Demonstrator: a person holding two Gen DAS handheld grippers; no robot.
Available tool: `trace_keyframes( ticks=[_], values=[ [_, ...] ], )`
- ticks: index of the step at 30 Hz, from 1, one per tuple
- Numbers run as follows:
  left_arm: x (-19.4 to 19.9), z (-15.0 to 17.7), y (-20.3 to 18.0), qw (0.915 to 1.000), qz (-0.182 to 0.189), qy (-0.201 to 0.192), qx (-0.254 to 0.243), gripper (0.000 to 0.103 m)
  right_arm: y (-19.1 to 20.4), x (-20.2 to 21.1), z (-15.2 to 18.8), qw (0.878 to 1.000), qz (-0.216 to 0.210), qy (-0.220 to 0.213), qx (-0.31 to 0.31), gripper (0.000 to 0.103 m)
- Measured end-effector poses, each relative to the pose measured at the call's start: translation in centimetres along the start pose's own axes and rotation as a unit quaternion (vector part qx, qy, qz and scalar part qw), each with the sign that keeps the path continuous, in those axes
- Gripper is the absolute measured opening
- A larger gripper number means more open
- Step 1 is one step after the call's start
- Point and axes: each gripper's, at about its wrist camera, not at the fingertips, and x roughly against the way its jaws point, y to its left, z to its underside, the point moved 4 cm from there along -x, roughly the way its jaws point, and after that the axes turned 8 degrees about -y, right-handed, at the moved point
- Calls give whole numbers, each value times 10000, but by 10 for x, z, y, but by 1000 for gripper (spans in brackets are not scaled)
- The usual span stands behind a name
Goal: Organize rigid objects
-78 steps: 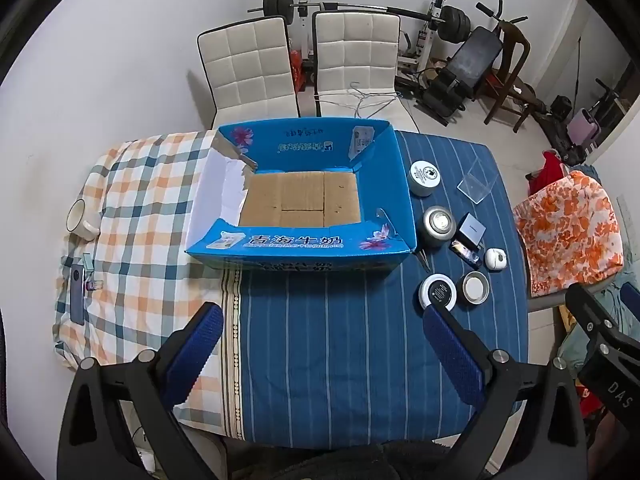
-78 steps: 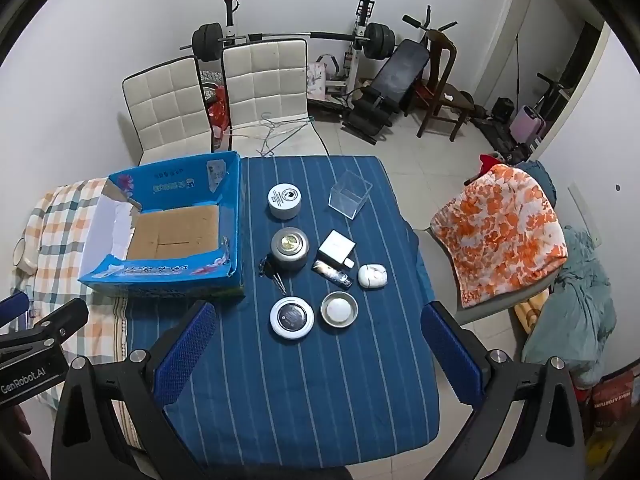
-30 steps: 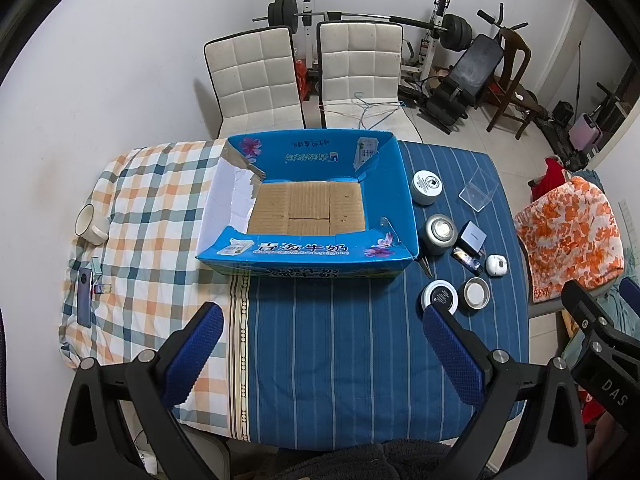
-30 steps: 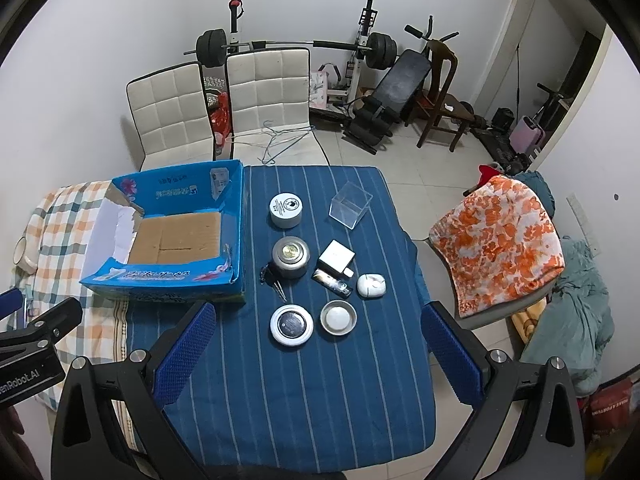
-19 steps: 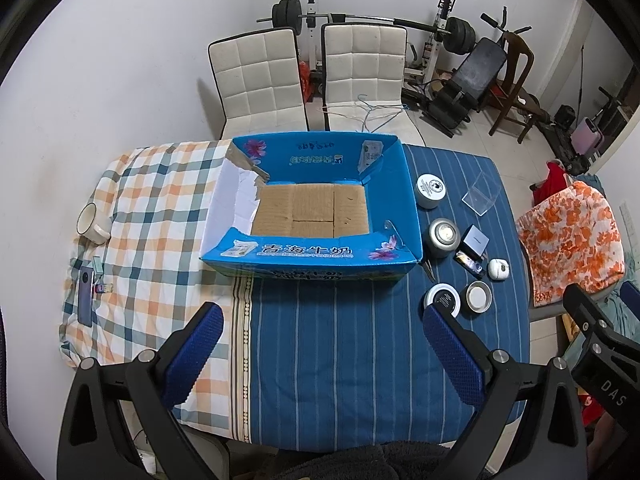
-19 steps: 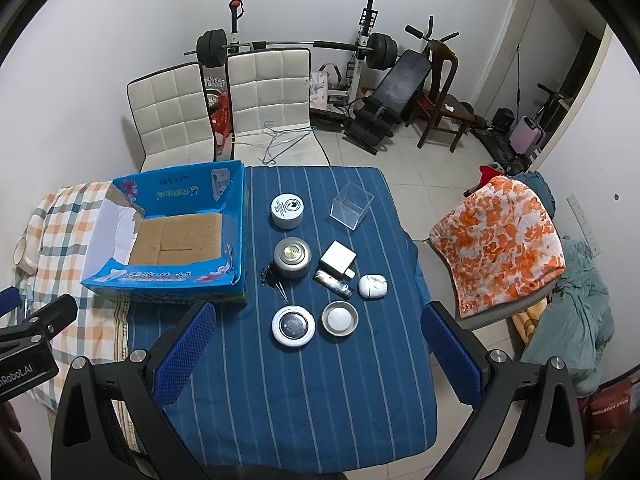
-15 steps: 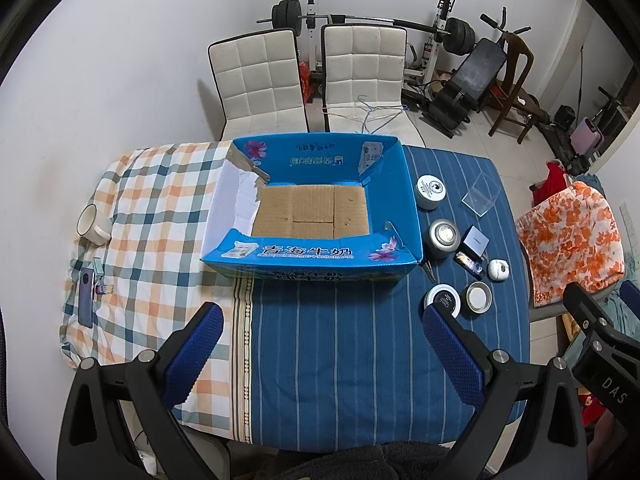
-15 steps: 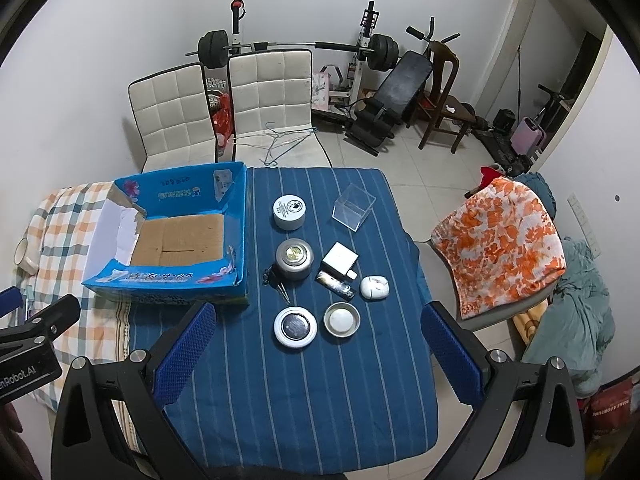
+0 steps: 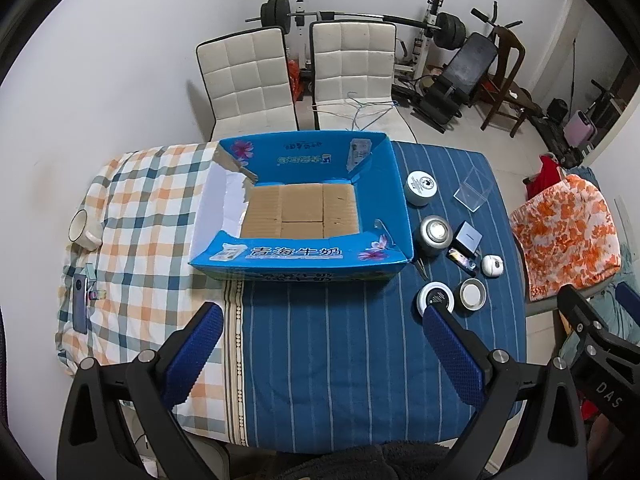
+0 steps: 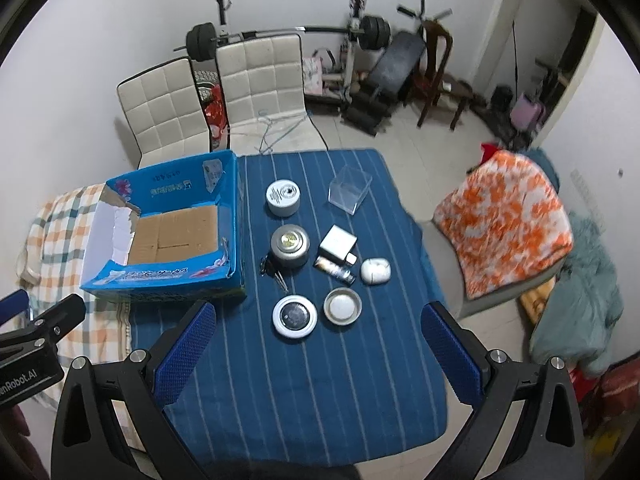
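Both tongs hang high above the table with their blue-padded fingers spread wide and nothing between them: the left gripper point(image 9: 320, 344) over the near edge of the blue striped cloth point(image 9: 340, 380), the right gripper point(image 10: 320, 344) over the same cloth further to the right. Part of the left gripper's black frame shows at the lower left of the right wrist view.

On the table stands a blue cardboard box point(image 9: 300, 256), open at the top, its brown floor bare. It sits where the checked cloth point(image 9: 132, 208) meets the striped one.

Just right of the box lie the small things, all on the striped cloth. Farthest back are a white round tin point(image 10: 283, 197) and a clear plastic box point(image 10: 350, 188), apart from each other. Nearer is a grey metal tin point(image 10: 289, 245) with a bunch of keys point(image 10: 274, 274) touching its near left side. Right of the tin lies a small square silver box point(image 10: 338, 245), with a little dark tube point(image 10: 334, 269) just in front of it and a white oval case point(image 10: 375, 271) beside that. Nearest are a white-rimmed round lid with a dark centre point(image 10: 295, 315) and a shallow metal dish point(image 10: 342, 305), side by side and not touching.

On the checked cloth, well apart from the box, sit a white mug point(image 9: 82, 229) and a dark phone point(image 9: 82, 302).
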Motion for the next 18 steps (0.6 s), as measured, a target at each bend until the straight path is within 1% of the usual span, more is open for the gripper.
trace_keyframes(
  ticks=[2, 3, 5, 7, 9, 11, 12, 13, 14, 15, 18],
  values=[
    [-5, -2, -6, 10000, 51, 19, -52, 102, -14, -16, -4, 9996, -51, 116, -257, 103],
    [-8, -4, -9, 9999, 67, 14, -86, 102, -23, -30, -8, 9988, -113, 261, -400, 103],
    [-21, -14, -19, 9998, 149, 7, -164, 102, -36, -58, -15, 9967, -189, 478, -631, 103],
    [-40, -30, -27, 9996, 193, 35, -218, 102, -50, -93, -24, 9939, -156, 680, -859, 103],
    [-64, -50, -36, 9997, 165, -20, -195, 102, -63, -135, -35, 9904, -139, 853, -1081, 103],
    [-95, -73, -46, 9997, 178, 52, -136, 102, -73, -181, -49, 9860, -108, 1067, -1277, 103],
    [-117, -87, -55, 9997, 189, 114, -127, 102, -78, -203, -55, 9838, -88, 1148, -1377, 103],
    [-133, -97, -61, 9996, 131, 166, -160, 102, -79, -219, -61, 9819, -73, 1211, -1452, 103],
    [-150, -107, -69, 9995, 64, 198, -229, 102, -83, -246, -70, 9789, -63, 1300, -1577, 103],
    [-164, -114, -76, 9993, -22, 203, -315, 102, -85, -261, -73, 9767, -60, 1364, -1655, 103],
    [-201, -133, -93, 9980, -269, 276, -509, 102, -90, -326, -91, 9671, -95, 1617, -1963, 103]
  ],
)
